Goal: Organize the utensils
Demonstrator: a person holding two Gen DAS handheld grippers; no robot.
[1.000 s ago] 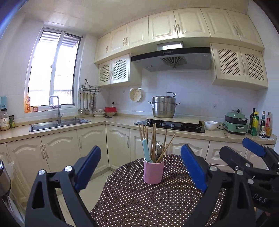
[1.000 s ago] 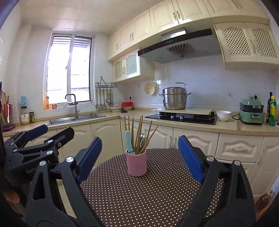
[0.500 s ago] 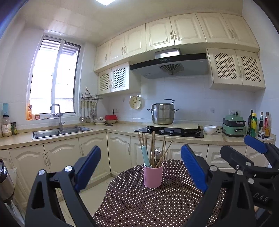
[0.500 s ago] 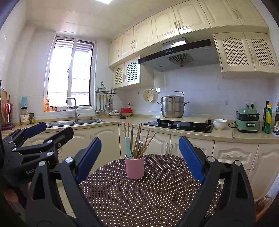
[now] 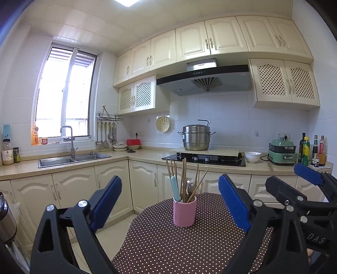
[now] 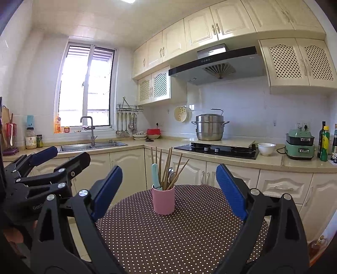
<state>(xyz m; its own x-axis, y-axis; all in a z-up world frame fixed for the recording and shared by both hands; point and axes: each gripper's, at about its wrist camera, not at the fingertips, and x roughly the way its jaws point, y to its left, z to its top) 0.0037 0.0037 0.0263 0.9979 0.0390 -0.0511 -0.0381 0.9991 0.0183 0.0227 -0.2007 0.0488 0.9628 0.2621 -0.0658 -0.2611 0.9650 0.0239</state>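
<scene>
Pink utensil cup (image 5: 184, 211) stands ahead, apart, between both grippers' spread fingers (image 6: 108, 185).

table (image 6: 189, 236): bare cloth around pink cup (image 6: 163, 200) | obstacle: chopsticks (image 6: 168, 168) fanning above rim | sides free

Daylight was admitted through the window (image 5: 63, 94), which was blown out to near white in both views. A ceiling panel light (image 5: 127, 2) was cut by the top edge and glared. The room was evenly and brightly lit; shadows were soft. A sheen was seen on the steel pot (image 6: 209, 127). Strong fisheye bending was noted: cabinets (image 5: 210, 40) and walls were curved toward the edges, and the corners were vignetted black. Focus was held sharp throughout; slight haze was seen near the window.
</scene>
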